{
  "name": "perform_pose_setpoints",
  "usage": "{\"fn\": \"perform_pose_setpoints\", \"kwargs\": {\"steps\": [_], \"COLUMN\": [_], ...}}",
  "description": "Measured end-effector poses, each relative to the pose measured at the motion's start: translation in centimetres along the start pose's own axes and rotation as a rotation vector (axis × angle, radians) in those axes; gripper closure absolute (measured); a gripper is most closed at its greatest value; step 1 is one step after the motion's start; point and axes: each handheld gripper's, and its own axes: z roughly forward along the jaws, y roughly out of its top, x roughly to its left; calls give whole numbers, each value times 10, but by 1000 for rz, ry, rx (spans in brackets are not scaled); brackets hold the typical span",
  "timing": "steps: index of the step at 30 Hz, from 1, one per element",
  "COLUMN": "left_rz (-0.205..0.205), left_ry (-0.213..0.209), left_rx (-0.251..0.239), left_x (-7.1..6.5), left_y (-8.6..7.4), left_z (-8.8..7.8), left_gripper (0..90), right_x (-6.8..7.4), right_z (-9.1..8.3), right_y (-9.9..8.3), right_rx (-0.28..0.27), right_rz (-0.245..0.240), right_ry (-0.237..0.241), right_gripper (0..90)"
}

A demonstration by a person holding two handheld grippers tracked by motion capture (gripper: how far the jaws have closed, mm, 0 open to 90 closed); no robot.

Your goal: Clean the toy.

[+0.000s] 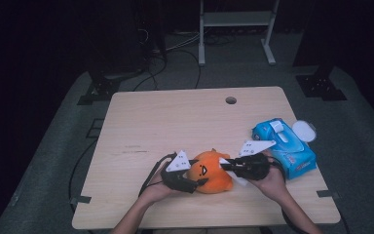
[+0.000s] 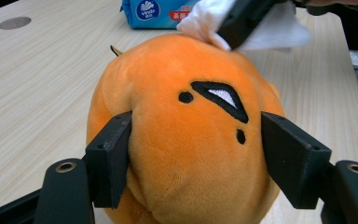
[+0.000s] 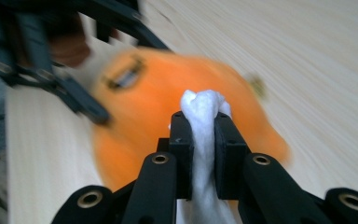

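Observation:
An orange plush toy (image 1: 213, 176) with a stitched face lies near the table's front edge. In the left gripper view its face (image 2: 191, 140) sits between my left gripper's (image 2: 196, 158) two black jaws, which press into its sides. My left gripper (image 1: 195, 183) comes at it from the left. My right gripper (image 1: 226, 163) comes from the right, shut on a bunched white tissue (image 3: 203, 107). The tissue (image 2: 205, 18) touches the top of the toy (image 3: 140, 107), just beyond my right gripper (image 3: 204, 140).
A blue pack of wipes (image 1: 285, 146) lies at the right of the wooden table (image 1: 175, 122), with a round white lid (image 1: 304, 130) beside it. A cable hole (image 1: 231, 100) is near the far edge. Stands and cables sit on the floor beyond.

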Motion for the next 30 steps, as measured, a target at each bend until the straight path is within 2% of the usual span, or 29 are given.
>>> {"fn": "perform_pose_setpoints", "kwargs": {"steps": [2, 4, 5, 7, 8, 10, 13, 14, 17, 19, 20, 21, 22, 24, 26, 30], "left_rz": [7, 10, 13, 29, 38, 32, 10, 3, -35, -22, 12, 37, 31, 9, 21, 39], "left_ry": [6, 17, 25, 34, 36, 31, -5, -2, 3, 3, 4, 20, 23, 8, 3, -6], "left_rx": [8, 15, 14, 22, 28, 31, -4, -23, -97, -58, -31, -14, -24, -30, -27, -26], "left_x": [-5, -8, -11, -14, -14, -14, -11, -10, -7, -9, -10, -11, -10, -6, -7, -8], "left_y": [3, 4, 4, 3, 3, 2, 4, 7, 13, 12, 10, 8, 5, 3, 2, 1], "left_z": [1, 2, 2, 1, 0, -3, -7, -8, -8, -1, 3, 5, 6, 3, 2, 2], "left_gripper": [297, 278, 272, 271, 271, 271, 252, 221, 182, 196, 197, 203, 225, 243, 262, 283], "right_x": [-2, 5, 10, 24, 27, 31, 22, 20, 20, 28, 33, 37, 39, 34, 25, 0], "right_z": [-2, -2, -2, 2, 3, 5, 4, 3, 4, 9, 11, 13, 14, 12, 9, 3], "right_y": [-5, -2, 1, 9, 11, 14, 10, 8, 4, 8, 10, 12, 14, 15, 12, -2], "right_rx": [3, 1, -11, -25, -25, -12, -9, -3, -1, -9, -6, 0, 2, -10, -11, -15], "right_rz": [25, 8, -1, -37, -51, -87, -63, -57, -28, -30, -43, -73, -87, -80, -63, 40], "right_ry": [12, 18, 38, 86, 95, 77, 42, 36, 82, 141, 143, 118, 103, 88, 64, 42], "right_gripper": [794, 794, 793, 793, 793, 793, 793, 793, 793, 793, 793, 792, 792, 793, 793, 794]}}
